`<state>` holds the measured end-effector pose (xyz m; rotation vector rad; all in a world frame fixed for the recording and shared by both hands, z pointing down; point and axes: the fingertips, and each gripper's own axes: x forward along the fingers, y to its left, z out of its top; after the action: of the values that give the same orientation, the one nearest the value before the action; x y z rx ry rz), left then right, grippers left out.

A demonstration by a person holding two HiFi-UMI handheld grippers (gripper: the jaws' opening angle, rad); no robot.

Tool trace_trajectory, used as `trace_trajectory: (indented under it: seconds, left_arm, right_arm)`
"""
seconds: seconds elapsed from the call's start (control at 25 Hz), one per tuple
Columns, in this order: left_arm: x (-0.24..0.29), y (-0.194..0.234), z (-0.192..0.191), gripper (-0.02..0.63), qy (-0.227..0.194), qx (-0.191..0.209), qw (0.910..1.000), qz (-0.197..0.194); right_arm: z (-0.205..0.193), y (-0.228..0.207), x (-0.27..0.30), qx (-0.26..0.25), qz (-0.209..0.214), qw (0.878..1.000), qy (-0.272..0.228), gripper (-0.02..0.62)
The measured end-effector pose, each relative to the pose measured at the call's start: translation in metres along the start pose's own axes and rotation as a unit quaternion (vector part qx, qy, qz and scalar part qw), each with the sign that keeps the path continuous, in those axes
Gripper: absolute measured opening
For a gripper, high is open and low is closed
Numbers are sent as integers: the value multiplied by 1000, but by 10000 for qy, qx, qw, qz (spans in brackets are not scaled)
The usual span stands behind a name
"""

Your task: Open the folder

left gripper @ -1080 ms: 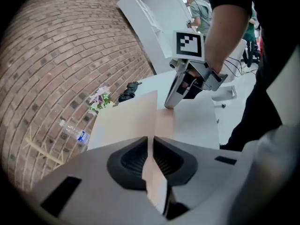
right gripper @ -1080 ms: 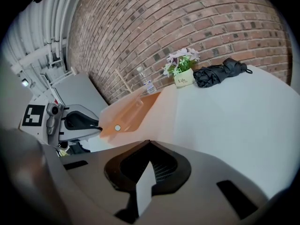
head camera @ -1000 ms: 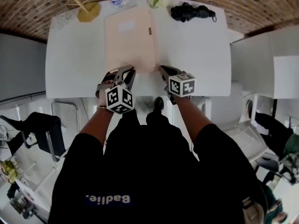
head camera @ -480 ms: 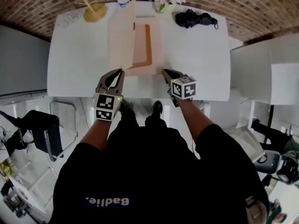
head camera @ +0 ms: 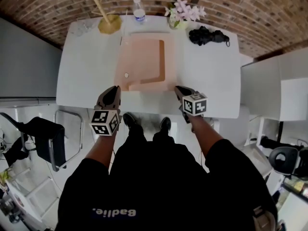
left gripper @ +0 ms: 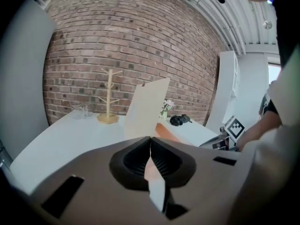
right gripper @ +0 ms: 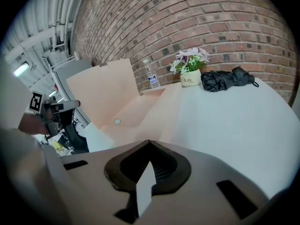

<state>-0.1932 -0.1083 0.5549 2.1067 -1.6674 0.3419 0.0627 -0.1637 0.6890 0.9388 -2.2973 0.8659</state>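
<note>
- The left gripper's (head camera: 115,88) fingers (left gripper: 133,161) are closed together, with a thin peach strip of the folder's cover (left gripper: 147,107) pinched between the pads.
- The right gripper's (head camera: 178,87) fingers (right gripper: 166,165) are also closed together. Their tips sit at the near right corner of the folder (head camera: 147,66); I cannot tell whether they pinch the sheet there.
- Each gripper carries a cube with square markers and is held by a bare forearm reaching out from a dark top.
- The folder lies in the middle of the white desk (head camera: 82,76), its near edge close to the desk's near edge.
- The cover stands up along the folder's left side, raised off the lower half, with its near corner at the left gripper.
- The lower half lies flat, with a darker orange inner panel and a small round stud (head camera: 126,75) near the left fold.
- Along the desk's far edge stand a wooden branched stand (head camera: 107,20), a water bottle (head camera: 139,14) and a small pot of pale flowers (head camera: 184,14).
- A black folded umbrella (head camera: 208,35) lies to the right of the flowers, well apart from the folder.
- Some clear glasses (head camera: 83,28) stand at the far left corner.
- A brick wall (head camera: 250,6) runs behind the desk.
- Two dark shoes (head camera: 165,124) show below the desk's near edge.
</note>
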Motion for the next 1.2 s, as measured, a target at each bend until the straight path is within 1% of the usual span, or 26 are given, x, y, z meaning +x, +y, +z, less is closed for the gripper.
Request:
trace_trajectory:
  seconds: [0.2, 0.36, 0.44, 0.76, 0.96, 1.2]
  left_arm:
    - [-12, 30, -11, 6, -65, -603, 9978, 267]
    - [-22, 64, -22, 5, -61, -1222, 9911, 529]
    - [-23, 76, -28, 3, -48, -1448, 9875, 626]
    - [-23, 115, -55, 5, 61, -1862, 9779, 944]
    - [-21, 142, -78, 5, 142, -2304, 9659, 1170]
    - [-16, 162, -93, 6, 126, -2704, 9545, 1255]
  right_arm:
    - [0, 0, 0, -44, -47, 10000, 50, 28]
    - [1, 2, 2, -54, -101, 9999, 59, 28]
    - [1, 1, 1, -90, -133, 9998, 74, 28]
    - [1, 1, 1, -140, -315, 9994, 102, 28]
    - [1, 0, 1, -124, -466, 9987, 143, 28]
    - [2, -1, 2, -145, -626, 9977, 197, 28]
